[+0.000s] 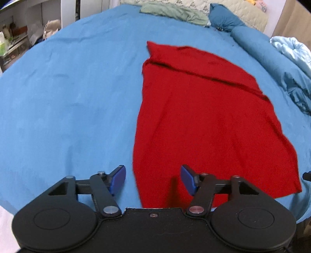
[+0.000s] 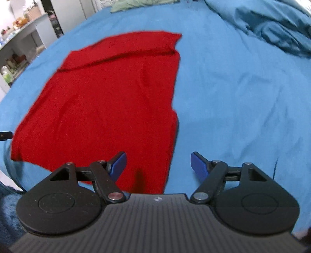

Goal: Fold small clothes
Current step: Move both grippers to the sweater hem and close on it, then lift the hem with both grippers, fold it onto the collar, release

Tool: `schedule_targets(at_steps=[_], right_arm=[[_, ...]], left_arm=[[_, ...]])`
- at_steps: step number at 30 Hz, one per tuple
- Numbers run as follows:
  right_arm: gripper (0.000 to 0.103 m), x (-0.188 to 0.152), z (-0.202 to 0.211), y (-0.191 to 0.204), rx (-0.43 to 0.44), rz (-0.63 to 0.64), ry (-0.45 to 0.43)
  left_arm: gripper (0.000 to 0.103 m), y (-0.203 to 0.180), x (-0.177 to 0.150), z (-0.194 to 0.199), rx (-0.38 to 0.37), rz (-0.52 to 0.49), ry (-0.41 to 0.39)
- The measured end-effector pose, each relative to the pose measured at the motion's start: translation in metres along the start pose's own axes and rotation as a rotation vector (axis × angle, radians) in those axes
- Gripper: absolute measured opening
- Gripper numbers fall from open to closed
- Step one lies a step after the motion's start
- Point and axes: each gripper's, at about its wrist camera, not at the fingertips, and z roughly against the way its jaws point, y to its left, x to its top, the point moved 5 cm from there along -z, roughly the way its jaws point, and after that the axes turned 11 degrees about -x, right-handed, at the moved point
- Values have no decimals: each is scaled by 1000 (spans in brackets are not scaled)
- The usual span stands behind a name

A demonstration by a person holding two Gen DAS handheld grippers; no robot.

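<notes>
A red garment [image 1: 204, 120] lies flat on the blue bed sheet [image 1: 68, 97], with a fold line across its far end. In the left wrist view my left gripper [image 1: 153, 179] is open and empty, above the garment's near left corner. In the right wrist view the same red garment [image 2: 105, 101] lies to the left of centre. My right gripper [image 2: 158, 165] is open and empty, above the garment's near right corner, its left finger over the cloth and its right finger over bare sheet [image 2: 243, 107].
A rumpled blue duvet [image 1: 281, 64] and a light blue cloth [image 1: 291, 48] lie at the right. A green garment [image 1: 173, 11] and pillows lie at the bed's far end. Shelves with clutter [image 1: 13, 39] stand beyond the left edge.
</notes>
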Motion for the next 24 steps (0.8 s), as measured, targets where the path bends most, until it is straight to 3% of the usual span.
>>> schedule_targets(at_steps=[11, 16, 18, 20, 21, 24], right_arm=[[73, -30, -20, 19, -11, 32, 55], [51, -30, -20, 22, 14, 22, 56], [43, -31, -20, 20, 17, 11, 53], [33, -29, -22, 18, 22, -17, 54], [24, -28, -23, 16, 29, -33, 55], [22, -25, -23, 14, 43, -53, 58]], left_arm=[[42, 5, -16, -21, -8, -12, 85], [41, 2, -21, -28, 5, -62, 115], [34, 3, -21, -29, 11, -64, 119], [15, 5, -22, -29, 17, -56, 125], [10, 5, -21, -28, 12, -52, 126], [6, 5, -21, -24, 13, -50, 119]])
